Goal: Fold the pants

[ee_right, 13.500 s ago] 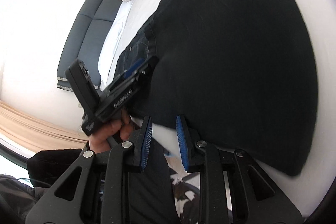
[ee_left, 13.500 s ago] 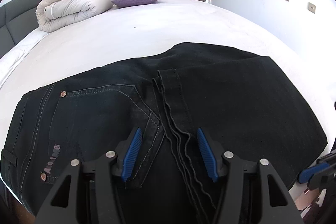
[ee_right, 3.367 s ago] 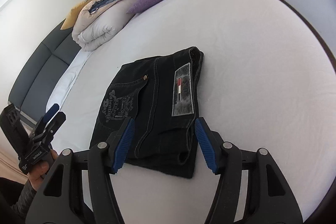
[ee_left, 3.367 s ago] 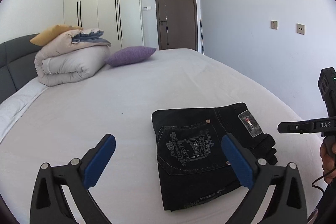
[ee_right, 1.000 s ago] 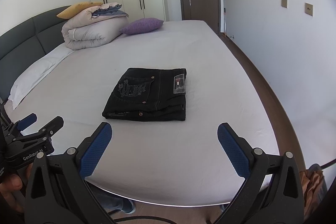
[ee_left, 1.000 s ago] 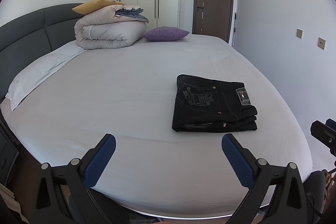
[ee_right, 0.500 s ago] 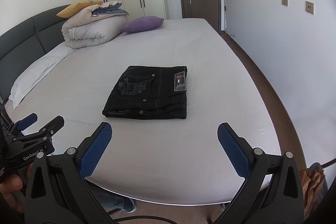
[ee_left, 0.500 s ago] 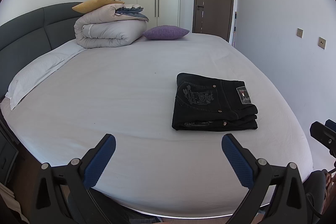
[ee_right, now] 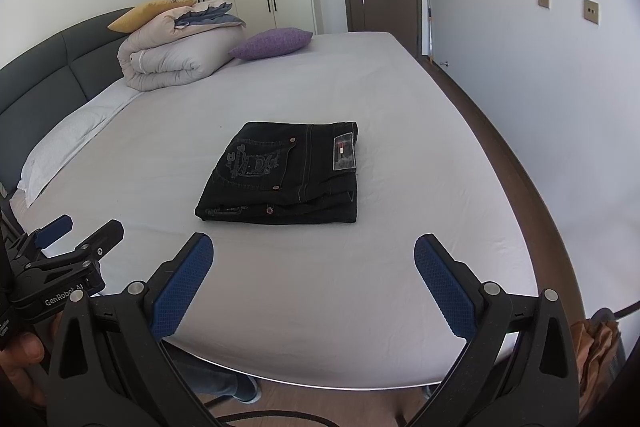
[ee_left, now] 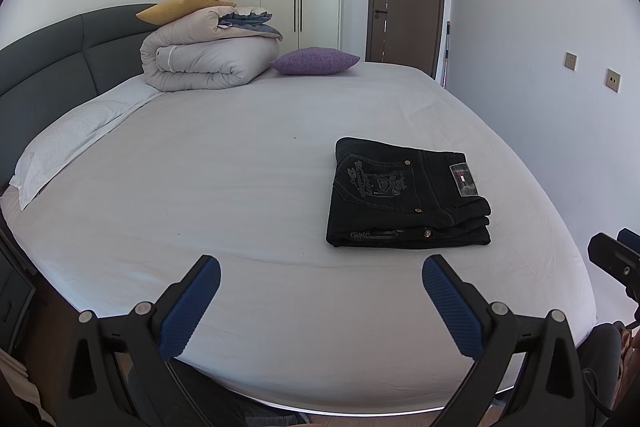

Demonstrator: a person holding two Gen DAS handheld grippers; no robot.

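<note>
We find the pants folded into a compact dark rectangle, lying flat on the white sheet of the bed, toward its foot end and right of centre in the left wrist view. A back pocket with pale embroidery and a small rectangular label face up; the stacked layers show along the near edge.

Our left gripper is held short of the foot edge of the bed, its blue-padded fingers spread wide, nothing between them. Our right gripper is likewise spread wide and empty, well apart from the pants. In the right wrist view the left gripper appears at the lower left, with a hand below it.

At the head end we note a rolled duvet with a yellow cushion on top, a purple cushion just beside it, and a white pillow along the dark headboard.
</note>
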